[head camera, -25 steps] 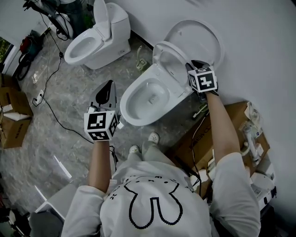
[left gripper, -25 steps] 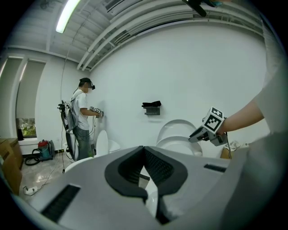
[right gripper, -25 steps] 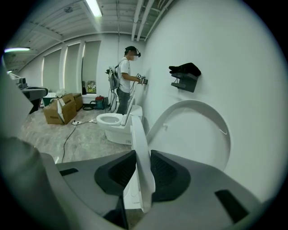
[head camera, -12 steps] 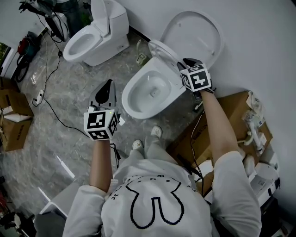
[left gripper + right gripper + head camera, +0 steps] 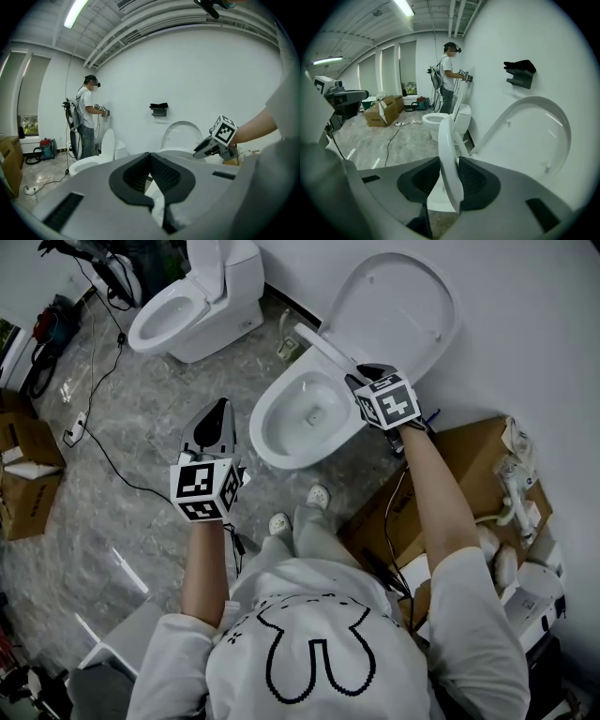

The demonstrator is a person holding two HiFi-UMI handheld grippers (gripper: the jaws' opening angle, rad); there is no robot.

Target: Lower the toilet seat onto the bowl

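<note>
The white toilet bowl [image 5: 305, 418] stands by the wall with its lid [image 5: 398, 310] upright. The toilet seat [image 5: 323, 348] is tilted partway between lid and bowl and shows edge-on. My right gripper [image 5: 356, 381] is at the seat's right rim. In the right gripper view the seat [image 5: 447, 140] runs between the pads of my right gripper [image 5: 449, 161], which touch it while the jaws are opening. My left gripper [image 5: 221, 411] hangs to the left of the bowl, shut and with nothing in it. In the left gripper view it [image 5: 150, 154] faces the lid [image 5: 180, 136].
A second toilet [image 5: 192, 296] stands at the back left. Cardboard boxes [image 5: 469, 484] with fittings crowd the right side, and more boxes [image 5: 19, 474] lie at the far left. A cable [image 5: 103, 446] trails over the grey floor. Another person [image 5: 450, 79] works at the wall.
My right gripper has swung the seat away from the lid and down toward the bowl, moving left. The left gripper has stayed where it was.
</note>
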